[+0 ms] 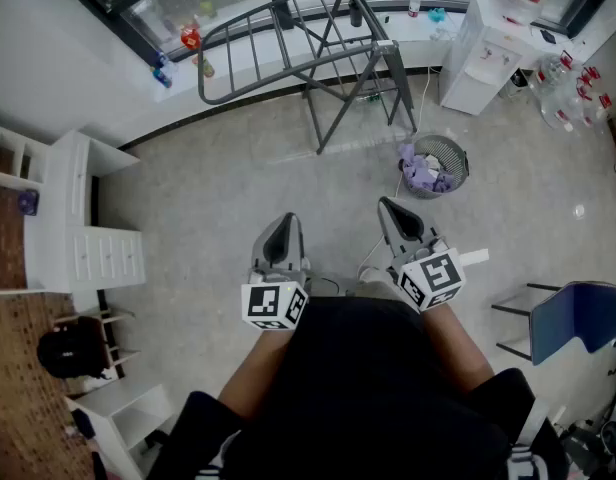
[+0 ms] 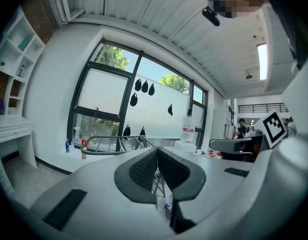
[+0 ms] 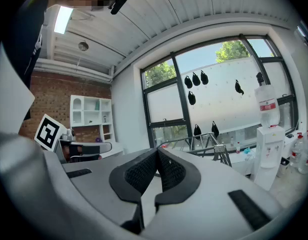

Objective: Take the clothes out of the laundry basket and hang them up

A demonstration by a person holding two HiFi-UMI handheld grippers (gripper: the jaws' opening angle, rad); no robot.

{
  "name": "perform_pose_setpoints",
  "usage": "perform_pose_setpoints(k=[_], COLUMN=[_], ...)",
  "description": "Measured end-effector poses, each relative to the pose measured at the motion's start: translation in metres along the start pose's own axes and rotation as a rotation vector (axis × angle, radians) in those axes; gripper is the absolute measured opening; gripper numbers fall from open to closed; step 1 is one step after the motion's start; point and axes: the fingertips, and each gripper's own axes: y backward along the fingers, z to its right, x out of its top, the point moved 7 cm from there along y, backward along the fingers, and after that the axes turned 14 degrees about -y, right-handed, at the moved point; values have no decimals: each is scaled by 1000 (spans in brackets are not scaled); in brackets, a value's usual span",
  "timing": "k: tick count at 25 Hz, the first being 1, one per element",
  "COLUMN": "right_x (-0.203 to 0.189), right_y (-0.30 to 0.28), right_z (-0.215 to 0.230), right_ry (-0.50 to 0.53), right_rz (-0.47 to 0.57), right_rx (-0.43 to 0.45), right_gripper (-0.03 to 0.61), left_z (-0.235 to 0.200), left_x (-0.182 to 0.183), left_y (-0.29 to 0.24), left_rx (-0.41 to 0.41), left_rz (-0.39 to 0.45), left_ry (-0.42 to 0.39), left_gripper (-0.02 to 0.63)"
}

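Observation:
A round wire laundry basket (image 1: 450, 152) stands on the floor ahead and to the right, with purple and white clothes (image 1: 424, 172) piled in it. Beyond it a grey metal drying rack (image 1: 288, 43) stands by the window, nothing hanging on it; the same rack (image 2: 111, 143) (image 3: 204, 143) appears in both gripper views. My left gripper (image 1: 284, 227) is held close in front of the person, shut and holding nothing. Beside it my right gripper (image 1: 387, 206) is also shut and bare, well short of the basket. Both point toward the window.
A white water dispenser (image 1: 480, 53) stands right of the rack, with several bottles (image 1: 563, 93) on the floor beside it. White drawers and shelves (image 1: 83, 223) line the left wall. A blue chair (image 1: 573, 320) sits at the right. Bottles (image 1: 191, 38) stand on the window sill.

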Motion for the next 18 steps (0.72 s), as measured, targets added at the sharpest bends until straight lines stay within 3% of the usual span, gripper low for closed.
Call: perform_pose_setpoints(k=[10,18], right_x=[5,10], right_y=[16,20], right_z=[22,36], right_ry=[-17,-20], right_rz=[5,19], right_rx=[-40,-44], right_gripper=[-2,0], left_z=[18,23], left_x=[-7,-3], left_y=[-5,-15], left_rx=[-15,-33], left_rz=[13,27], left_ry=[51,33], left_gripper=[5,6])
